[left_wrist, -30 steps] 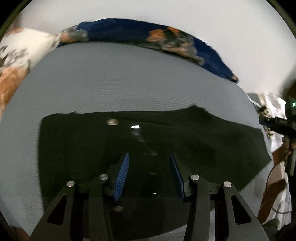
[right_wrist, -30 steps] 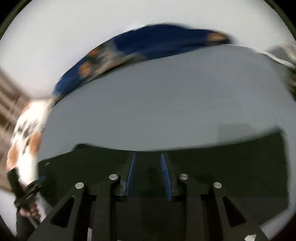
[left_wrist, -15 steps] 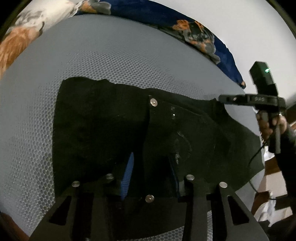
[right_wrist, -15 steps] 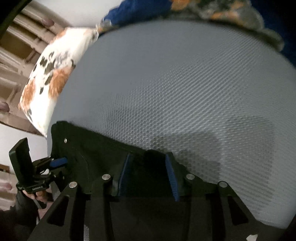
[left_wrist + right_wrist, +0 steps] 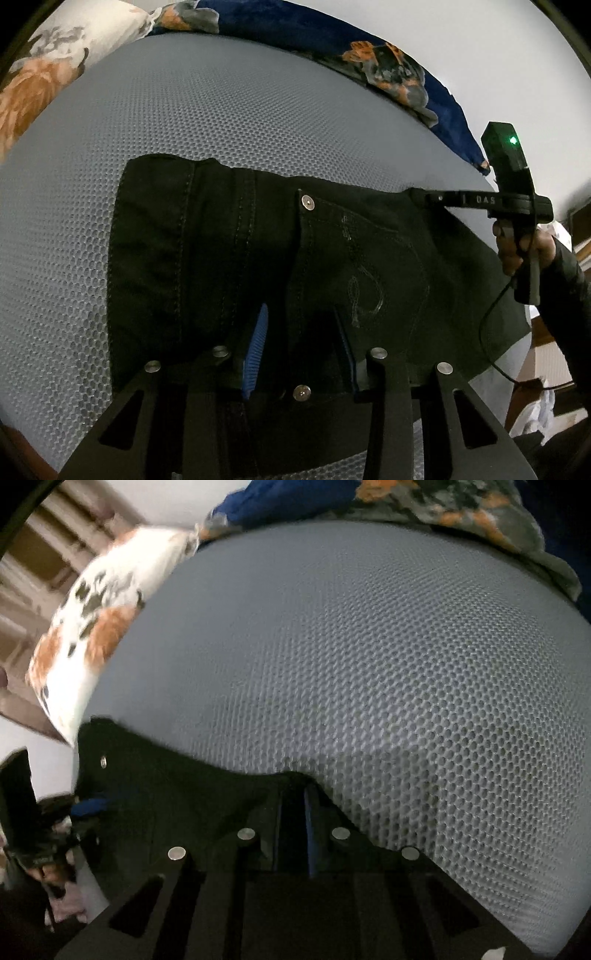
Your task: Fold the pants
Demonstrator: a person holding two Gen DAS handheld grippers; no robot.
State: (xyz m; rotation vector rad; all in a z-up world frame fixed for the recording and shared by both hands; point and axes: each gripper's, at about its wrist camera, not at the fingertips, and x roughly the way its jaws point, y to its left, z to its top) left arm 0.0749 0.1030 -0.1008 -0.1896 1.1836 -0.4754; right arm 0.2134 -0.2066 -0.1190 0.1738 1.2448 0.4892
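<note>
Pants: your black pants [image 5: 229, 258] lie on the grey honeycomb mesh surface [image 5: 221, 107], waistband along the far edge. The fabric looks doubled over, with a side seam running down the left part.
Waist button: one silver button [image 5: 308, 202] sits at the waistband near the middle; a second silver stud [image 5: 301, 393] shows low down, between your left fingers.
Back pocket: curved pale stitching [image 5: 364, 295] marks the denim to the right of the button.
Left gripper: your left gripper [image 5: 301, 347] is low over the near edge of the pants, jaws spread, with black denim lying between the blue pads [image 5: 256, 347]. You cannot tell whether the pads touch the cloth.
Right gripper: your right gripper [image 5: 293, 819] has its jaws pressed nearly together, pinching the far edge of the pants [image 5: 177, 801]. From the left wrist view it [image 5: 421, 194] reaches in from the right and meets the waistband's right corner.
Right hand: your hand [image 5: 517, 251] grips the handle, a green light glowing on the housing above it.
Surroundings: a white and orange floral pillow [image 5: 85, 646] lies at the mesh surface's left, and a dark blue floral cloth [image 5: 369, 55] runs along its far edge.
</note>
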